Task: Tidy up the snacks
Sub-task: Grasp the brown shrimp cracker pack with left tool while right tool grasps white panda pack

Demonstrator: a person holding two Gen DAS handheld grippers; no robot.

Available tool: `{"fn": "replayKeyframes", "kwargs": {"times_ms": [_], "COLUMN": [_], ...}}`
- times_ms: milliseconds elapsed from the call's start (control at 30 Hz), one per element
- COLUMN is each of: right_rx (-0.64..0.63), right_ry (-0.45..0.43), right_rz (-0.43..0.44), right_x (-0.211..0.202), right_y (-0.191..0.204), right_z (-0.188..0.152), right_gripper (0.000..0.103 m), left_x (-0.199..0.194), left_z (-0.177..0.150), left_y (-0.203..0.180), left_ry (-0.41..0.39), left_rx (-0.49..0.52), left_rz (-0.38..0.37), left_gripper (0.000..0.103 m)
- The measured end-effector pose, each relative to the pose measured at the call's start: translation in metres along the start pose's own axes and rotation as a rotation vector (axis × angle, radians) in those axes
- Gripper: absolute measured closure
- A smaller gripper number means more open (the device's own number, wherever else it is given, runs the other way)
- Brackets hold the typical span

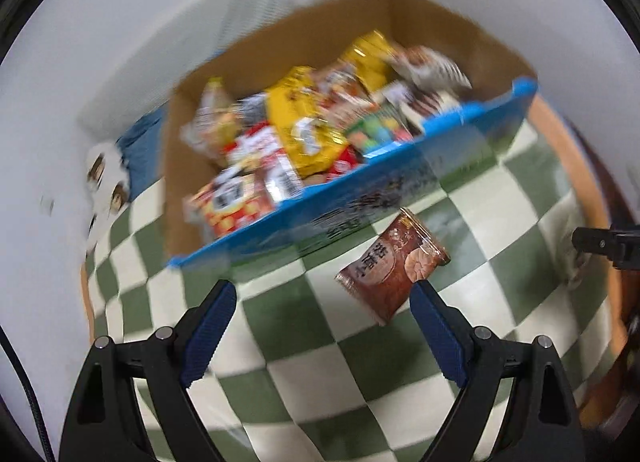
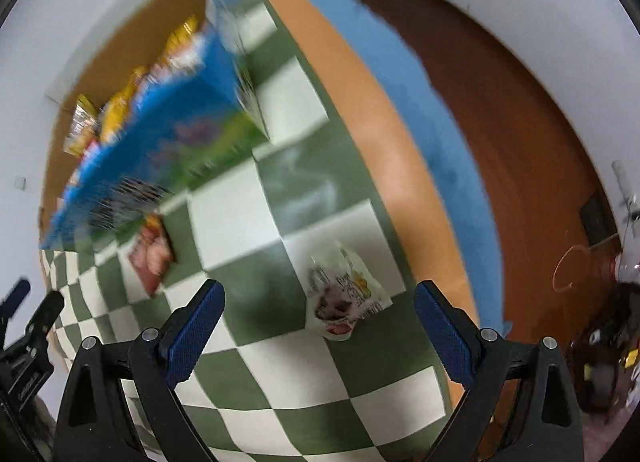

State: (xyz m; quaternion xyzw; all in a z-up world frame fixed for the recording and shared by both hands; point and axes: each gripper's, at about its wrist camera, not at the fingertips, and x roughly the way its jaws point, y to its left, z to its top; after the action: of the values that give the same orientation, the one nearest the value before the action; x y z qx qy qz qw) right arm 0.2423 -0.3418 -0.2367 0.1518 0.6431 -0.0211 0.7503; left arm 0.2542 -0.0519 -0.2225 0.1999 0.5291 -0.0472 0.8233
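Both grippers gaped empty above the checked cloth [image 2: 280,362]; the left gripper [image 1: 322,298] hung beside a brown packet [image 1: 390,266]; the right gripper [image 2: 318,302] framed a white packet [image 2: 344,298]; beyond stood the snack-filled box [image 1: 360,190].

the brown snack packet [image 1: 394,266] bears large chinese characters, too blurred to read.

The desk [image 2: 304,386], covered with a green-white checked cloth, carries a cardboard box [image 1: 404,186], a brown packet [image 1: 390,266] and a white packet [image 2: 344,298].
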Motion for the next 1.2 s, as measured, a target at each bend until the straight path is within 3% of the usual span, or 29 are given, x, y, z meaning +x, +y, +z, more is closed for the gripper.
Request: {"fn": "replayKeyframes", "kwargs": {"times_ms": [67, 200, 267, 400, 467, 533, 633, 833, 933, 967, 1033, 1200], "right_rx": [0.002, -0.004, -0.019, -0.038, -0.041, -0.046, -0.045, -0.061, -0.089, -0.102, -0.137, -0.188], "right_ry": [0.028, 0.06, 0.071, 0.084, 0.086, 0.087, 0.094, 0.114, 0.138, 0.148, 0.162, 0.179], "right_rz": [-0.004, -0.005, -0.003, -0.009, -0.007, -0.009, 0.011, 0.04, 0.046, 0.05, 0.049, 0.03], "right_x": [0.019, 0.04, 0.045, 0.052, 0.056, 0.058, 0.06, 0.062, 0.064, 0.065, 0.068, 0.068], "right_y": [-0.005, -0.009, -0.009, -0.008, -0.003, -0.003, -0.002, 0.004, 0.013, 0.018, 0.027, 0.04], "right_z": [0.0, -0.003, -0.004, -0.007, -0.007, -0.006, -0.002, -0.01, -0.021, -0.027, -0.037, -0.046], "right_gripper": [0.006, 0.019, 0.02, 0.021, 0.022, 0.027, 0.041, 0.043, 0.043, 0.043, 0.043, 0.041], "left_x": [0.019, 0.05, 0.063, 0.085, 0.09, 0.092, 0.092, 0.091, 0.093, 0.093, 0.091, 0.079], "left_z": [0.009, 0.019, 0.021, 0.022, 0.023, 0.023, 0.02, -0.022, -0.054, -0.06, -0.07, -0.061], "left_y": [-0.01, -0.037, -0.051, -0.066, -0.066, -0.063, -0.053, -0.014, 0.001, 0.003, 0.005, -0.009], "left_ry": [0.03, 0.089, 0.125, 0.189, 0.191, 0.187, 0.198, 0.32, 0.404, 0.451, 0.45, 0.425], "left_rx": [0.071, 0.22, 0.285, 0.319, 0.296, 0.25, 0.134, -0.282, -0.496, -0.508, -0.529, -0.301], "left_rz": [-0.027, -0.09, -0.117, -0.181, -0.212, -0.248, -0.285, -0.386, -0.486, -0.508, -0.54, -0.485], "left_gripper": [0.014, 0.014, 0.014, 0.014, 0.016, 0.031, 0.034, 0.034, 0.034, 0.034, 0.033, 0.032]}}
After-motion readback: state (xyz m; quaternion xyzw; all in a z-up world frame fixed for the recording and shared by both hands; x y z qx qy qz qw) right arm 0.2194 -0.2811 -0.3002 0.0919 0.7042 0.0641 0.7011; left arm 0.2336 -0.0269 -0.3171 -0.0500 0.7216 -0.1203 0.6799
